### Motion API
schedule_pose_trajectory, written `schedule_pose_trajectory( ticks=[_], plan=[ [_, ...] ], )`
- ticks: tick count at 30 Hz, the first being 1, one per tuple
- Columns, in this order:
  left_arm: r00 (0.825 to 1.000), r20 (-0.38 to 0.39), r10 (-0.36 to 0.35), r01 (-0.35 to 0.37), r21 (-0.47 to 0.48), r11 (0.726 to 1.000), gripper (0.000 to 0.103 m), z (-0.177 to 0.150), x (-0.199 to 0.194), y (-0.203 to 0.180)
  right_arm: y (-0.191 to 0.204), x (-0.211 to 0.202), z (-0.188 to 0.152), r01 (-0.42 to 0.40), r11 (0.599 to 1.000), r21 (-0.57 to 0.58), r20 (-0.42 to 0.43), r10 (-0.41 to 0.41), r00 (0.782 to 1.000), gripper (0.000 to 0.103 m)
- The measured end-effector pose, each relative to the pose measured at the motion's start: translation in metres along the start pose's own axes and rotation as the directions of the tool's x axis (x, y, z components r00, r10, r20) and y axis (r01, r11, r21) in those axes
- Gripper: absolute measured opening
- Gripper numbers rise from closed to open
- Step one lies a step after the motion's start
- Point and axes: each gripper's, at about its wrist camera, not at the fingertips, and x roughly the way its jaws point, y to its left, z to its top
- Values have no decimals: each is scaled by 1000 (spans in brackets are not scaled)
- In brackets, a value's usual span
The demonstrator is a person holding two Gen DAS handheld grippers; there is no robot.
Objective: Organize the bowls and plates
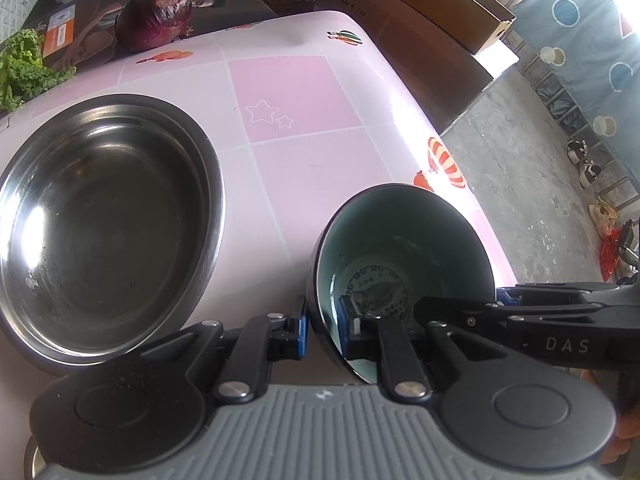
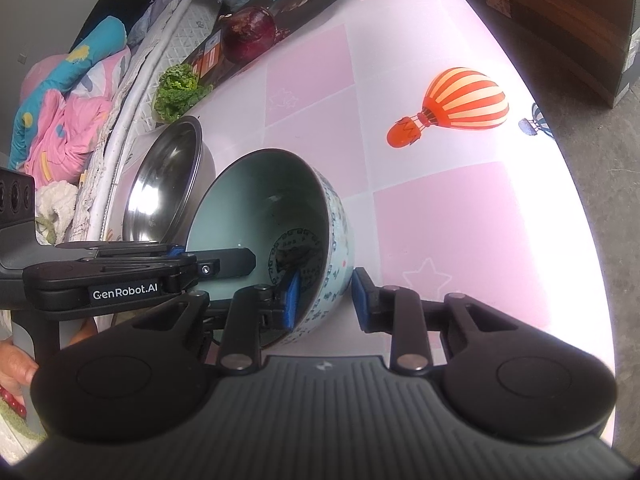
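A ceramic bowl (image 1: pixel 404 248) with a pale green inside and a patterned outside is held tilted above the pink table; it also shows in the right wrist view (image 2: pixel 260 216). My left gripper (image 1: pixel 322 330) is shut on its near rim, one pad inside and one outside. My right gripper (image 2: pixel 326 300) straddles the opposite rim, with a gap at the outer pad, so it is open. A large steel bowl (image 1: pixel 104 216) sits on the table to the left; it also shows in the right wrist view (image 2: pixel 168 184).
A red onion (image 1: pixel 154 14) and green lettuce (image 1: pixel 22 68) lie at the table's far left by a dark box (image 1: pixel 92 20). The table edge (image 1: pixel 452 168) drops to a concrete floor on the right. Bedding (image 2: pixel 68 120) lies left of the table.
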Motion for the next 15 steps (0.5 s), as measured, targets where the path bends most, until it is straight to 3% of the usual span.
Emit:
schedule_pose_trajectory(
  ticks=[15],
  plan=[
    [1000,-1,-6,6,-8,1000,15,-1,0,1,2,0,1,13,1000,10,3,-13,1000,25]
  ],
)
